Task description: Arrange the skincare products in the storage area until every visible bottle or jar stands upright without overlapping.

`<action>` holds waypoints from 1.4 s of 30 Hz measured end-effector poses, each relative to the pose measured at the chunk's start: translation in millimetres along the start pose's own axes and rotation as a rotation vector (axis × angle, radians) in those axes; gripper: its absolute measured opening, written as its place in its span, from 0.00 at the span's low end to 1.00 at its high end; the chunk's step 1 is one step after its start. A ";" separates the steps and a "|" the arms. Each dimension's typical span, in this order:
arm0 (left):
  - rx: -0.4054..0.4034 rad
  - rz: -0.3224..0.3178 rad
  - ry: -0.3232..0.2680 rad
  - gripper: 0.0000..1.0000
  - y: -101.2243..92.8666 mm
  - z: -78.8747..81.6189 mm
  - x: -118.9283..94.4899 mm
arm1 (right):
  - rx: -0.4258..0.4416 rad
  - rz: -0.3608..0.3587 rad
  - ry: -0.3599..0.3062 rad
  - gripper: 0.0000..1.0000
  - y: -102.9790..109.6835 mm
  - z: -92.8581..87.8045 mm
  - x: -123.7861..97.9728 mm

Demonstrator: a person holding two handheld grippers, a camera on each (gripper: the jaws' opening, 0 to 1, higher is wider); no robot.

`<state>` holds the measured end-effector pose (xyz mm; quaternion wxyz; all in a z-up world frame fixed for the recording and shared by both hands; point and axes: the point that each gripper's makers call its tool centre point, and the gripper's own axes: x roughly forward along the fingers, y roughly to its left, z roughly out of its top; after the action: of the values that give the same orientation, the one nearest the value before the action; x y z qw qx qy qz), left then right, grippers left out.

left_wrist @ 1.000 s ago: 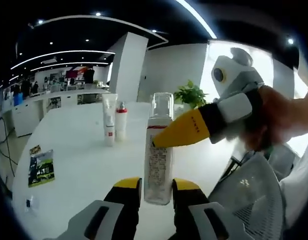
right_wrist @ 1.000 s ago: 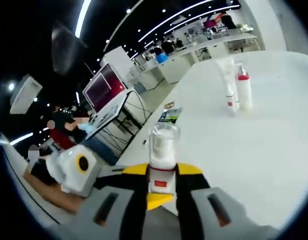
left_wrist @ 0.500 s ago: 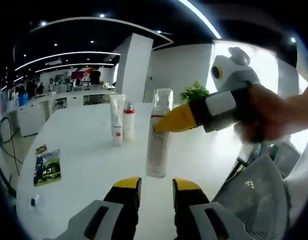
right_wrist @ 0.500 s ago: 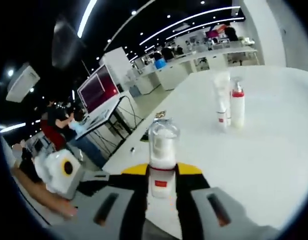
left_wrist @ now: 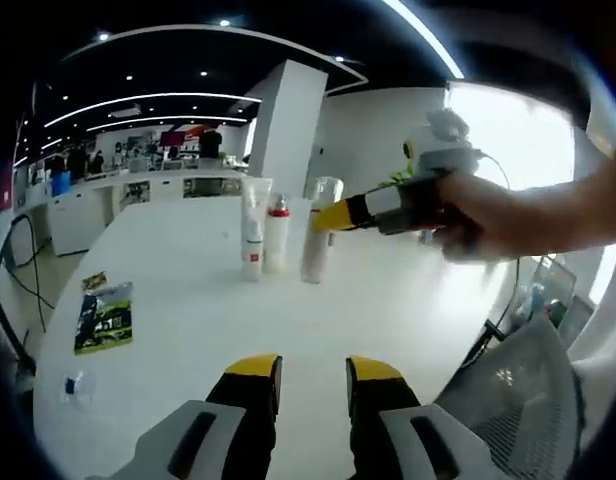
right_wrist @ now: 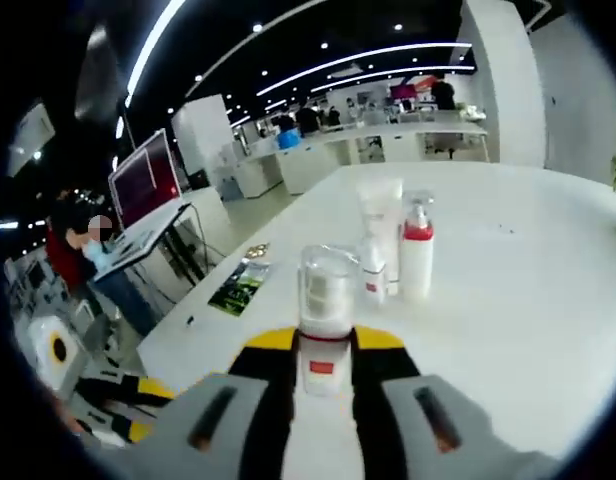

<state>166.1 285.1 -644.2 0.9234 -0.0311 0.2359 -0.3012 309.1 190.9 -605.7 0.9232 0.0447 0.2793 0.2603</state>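
The right gripper (right_wrist: 323,375), grey with yellow-tipped black jaws, is clamped on a tall clear bottle with a transparent cap and a red band below it (right_wrist: 326,305); from the left gripper view the same bottle (left_wrist: 319,232) stands upright at the table surface just beside the other two products, though I cannot tell whether its base is resting yet. The left gripper (left_wrist: 313,375) hangs low over the near part of the long white table (left_wrist: 178,330) with a gap between its jaws and nothing in them. Just to the side of the clear bottle stand a white squeeze tube set on its cap (left_wrist: 253,228) and a white pump bottle with a red collar (left_wrist: 277,233), both upright and close together without overlapping. To my eye the job is nearly finished: all three products are upright in a tight row, and what seems left is for the right gripper to let go without tipping its bottle into the neighbours. A small dark green printed leaflet (left_wrist: 104,317) lies flat well off to one side, out of the way. Beyond the table, white counters and a pillar.
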 end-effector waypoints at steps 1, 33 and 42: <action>-0.002 0.001 0.003 0.27 0.2 -0.8 0.2 | -0.002 -0.008 -0.001 0.20 -4.7 2.3 3.4; -0.079 0.023 0.070 0.26 7.8 -15.3 6.4 | -0.005 -0.174 0.027 0.21 -107.4 -7.7 74.9; -0.081 0.022 0.088 0.26 6.9 -19.1 8.4 | -0.006 -0.190 0.034 0.21 -114.7 -18.6 79.7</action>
<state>167.1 287.5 -666.0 0.9134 -0.0527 0.2885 -0.2822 407.8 131.3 -686.7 0.9390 0.0108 0.2969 0.1733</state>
